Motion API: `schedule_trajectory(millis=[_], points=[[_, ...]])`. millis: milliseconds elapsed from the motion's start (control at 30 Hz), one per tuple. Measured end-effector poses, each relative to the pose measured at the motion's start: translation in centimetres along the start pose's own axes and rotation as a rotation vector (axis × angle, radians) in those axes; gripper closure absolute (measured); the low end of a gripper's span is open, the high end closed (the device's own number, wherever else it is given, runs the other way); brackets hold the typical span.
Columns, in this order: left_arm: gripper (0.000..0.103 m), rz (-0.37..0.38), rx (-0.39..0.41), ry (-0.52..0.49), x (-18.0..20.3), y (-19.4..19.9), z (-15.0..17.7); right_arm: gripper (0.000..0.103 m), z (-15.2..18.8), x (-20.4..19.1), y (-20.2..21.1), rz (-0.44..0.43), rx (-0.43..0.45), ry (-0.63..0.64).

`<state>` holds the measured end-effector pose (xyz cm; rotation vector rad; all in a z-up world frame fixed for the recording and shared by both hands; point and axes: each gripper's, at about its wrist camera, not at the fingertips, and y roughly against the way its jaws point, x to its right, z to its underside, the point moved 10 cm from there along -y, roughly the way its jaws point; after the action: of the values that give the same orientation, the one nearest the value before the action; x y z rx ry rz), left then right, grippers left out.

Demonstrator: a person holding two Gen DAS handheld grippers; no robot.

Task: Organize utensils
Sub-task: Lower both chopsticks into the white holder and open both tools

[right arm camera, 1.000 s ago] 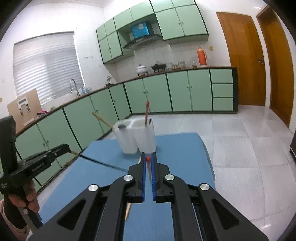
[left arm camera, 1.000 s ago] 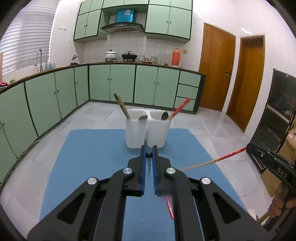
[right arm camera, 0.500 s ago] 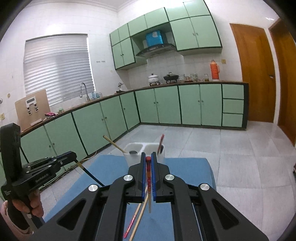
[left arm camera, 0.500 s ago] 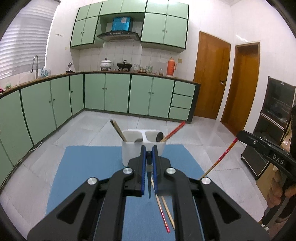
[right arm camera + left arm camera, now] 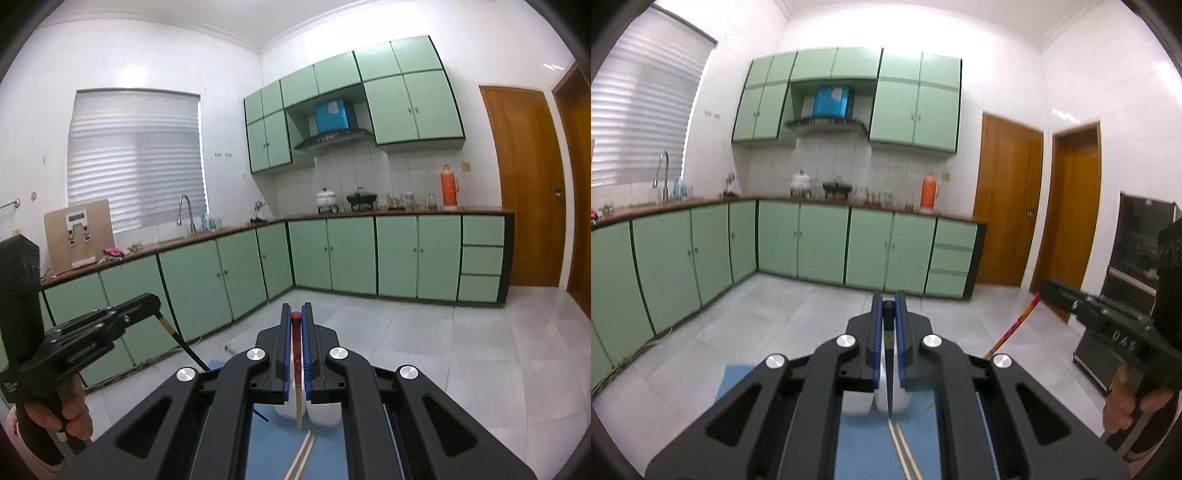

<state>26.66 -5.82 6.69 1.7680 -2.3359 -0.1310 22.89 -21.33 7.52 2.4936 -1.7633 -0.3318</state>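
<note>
My left gripper (image 5: 887,304) is shut on a black chopstick (image 5: 888,369) that hangs point down over the white utensil holder (image 5: 882,398). My right gripper (image 5: 296,317) is shut on a red-topped chopstick (image 5: 297,376), also point down above the holder (image 5: 321,413). The holder is mostly hidden behind both grippers. Two wooden chopsticks (image 5: 903,446) lie on the blue mat (image 5: 864,446) in front of it; they also show in the right wrist view (image 5: 301,456). Each gripper shows in the other's view: the right (image 5: 1047,290), the left (image 5: 157,301).
Green kitchen cabinets (image 5: 820,243) and a counter run along the back and left walls. Two wooden doors (image 5: 1004,199) stand at the right. A dark oven unit (image 5: 1134,258) is at the far right. The floor (image 5: 443,350) is grey tile.
Both grippers have risen and tilted up, each carrying its chopstick. The holder and mat have dropped low in both views, and the holder's contents are now hidden behind the grippers.
</note>
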Motion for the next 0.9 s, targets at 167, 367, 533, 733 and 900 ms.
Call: schedule_trajectory(millis=[167,367,533,733,900], points=[[0.098,-0.015,0.081,-0.006,0.4,-1.7,-3.5,0.098,-2.7,0.2,-2.7,0.025,0.032,0.022],[0.098,-0.028,0.087,0.013,0.0,-6.7,-4.7,0.098,-3.4,1.9,-7.3,0.068,0.024,0.039],[0.098,-0.073,0.032,-0.021,-0.8,-11.0,-2.7,0.098,-1.3,3.6,-11.8,0.093,-0.031,0.035],[0.097,-0.092,-0.072,-0.016,-2.8,-15.6,1.7,0.098,2.9,4.6,-15.5,0.081,-0.102,0.013],[0.096,-0.092,-0.147,-0.002,-4.1,-17.2,4.5,0.098,5.4,4.5,-16.5,0.06,-0.153,0.009]])
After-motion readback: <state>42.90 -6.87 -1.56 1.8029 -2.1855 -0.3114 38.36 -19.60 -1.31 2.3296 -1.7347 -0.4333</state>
